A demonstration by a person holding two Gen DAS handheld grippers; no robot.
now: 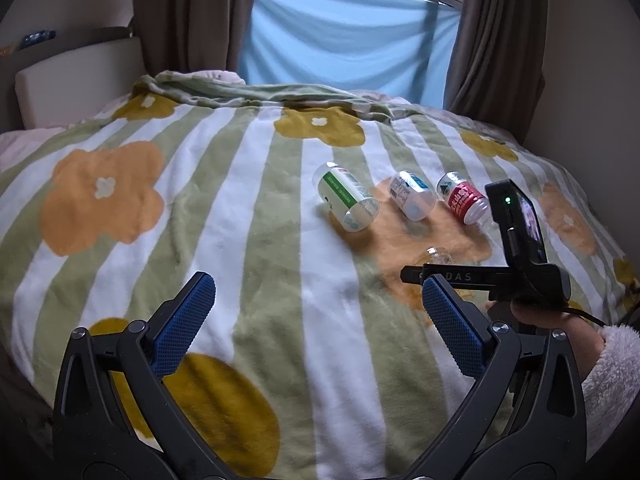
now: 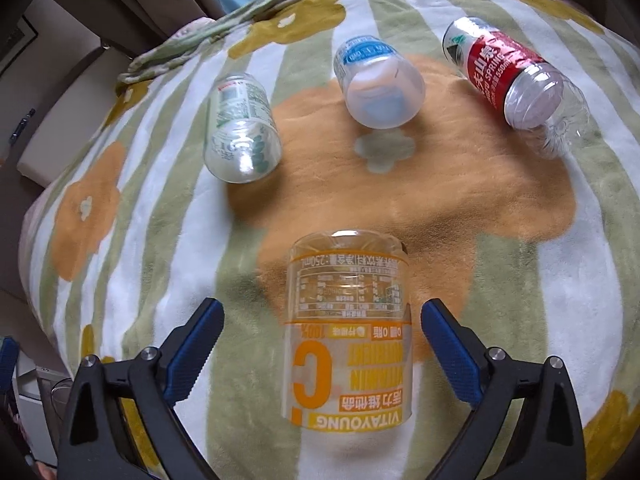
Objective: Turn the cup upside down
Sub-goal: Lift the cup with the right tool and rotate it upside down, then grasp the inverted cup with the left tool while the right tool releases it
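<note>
A clear cup with an orange "VITAYOUNG" label (image 2: pixel 348 336) sits on the blanket between the fingers of my right gripper (image 2: pixel 322 312). Its print reads inverted and its closed clear end is on the far side. The right gripper is open, with a gap between each blue pad and the cup. In the left wrist view only the cup's clear end (image 1: pixel 438 256) shows behind the right gripper (image 1: pixel 416 272), which a hand holds. My left gripper (image 1: pixel 319 284) hangs open over the blanket to the left, with nothing between its fingers.
Three more cups lie on their sides in a row farther back: green-labelled (image 2: pixel 242 136), blue-labelled (image 2: pixel 378 84) and red-labelled (image 2: pixel 508 76). The flowered, striped blanket (image 1: pixel 180 220) covers a bed. Brown curtains (image 1: pixel 192 12) and a blue sheet (image 1: pixel 344 40) hang behind it.
</note>
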